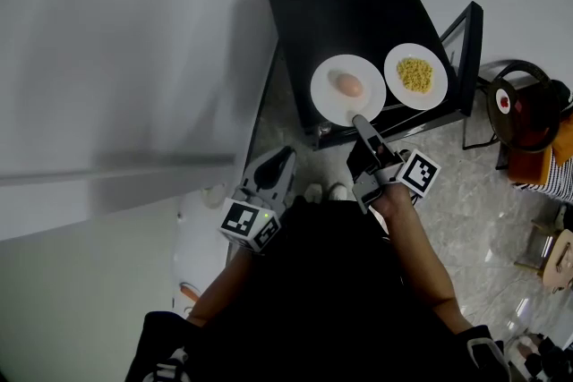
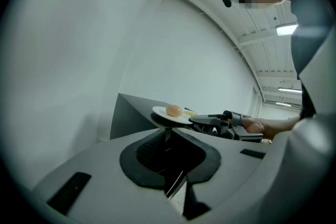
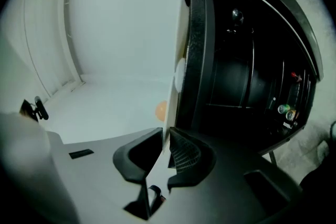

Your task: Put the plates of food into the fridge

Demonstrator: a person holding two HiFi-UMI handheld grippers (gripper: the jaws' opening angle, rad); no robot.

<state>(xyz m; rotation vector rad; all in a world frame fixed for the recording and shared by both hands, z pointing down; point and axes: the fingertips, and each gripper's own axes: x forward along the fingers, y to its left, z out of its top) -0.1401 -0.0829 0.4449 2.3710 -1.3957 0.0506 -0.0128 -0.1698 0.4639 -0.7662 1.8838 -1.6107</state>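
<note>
The egg plate [image 1: 324,103] sits on the black table [image 1: 358,13]. The right gripper [image 1: 358,121] pinches its near rim, and the plate stretches away beyond the fingers. The left gripper [image 1: 276,164] hangs well back, closed and empty.

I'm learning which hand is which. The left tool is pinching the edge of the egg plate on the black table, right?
Not quite. It is the right tool that pinches the edge of the egg plate on the black table. The head view shows it. The left tool is held back near the person's body and holds nothing.
</note>
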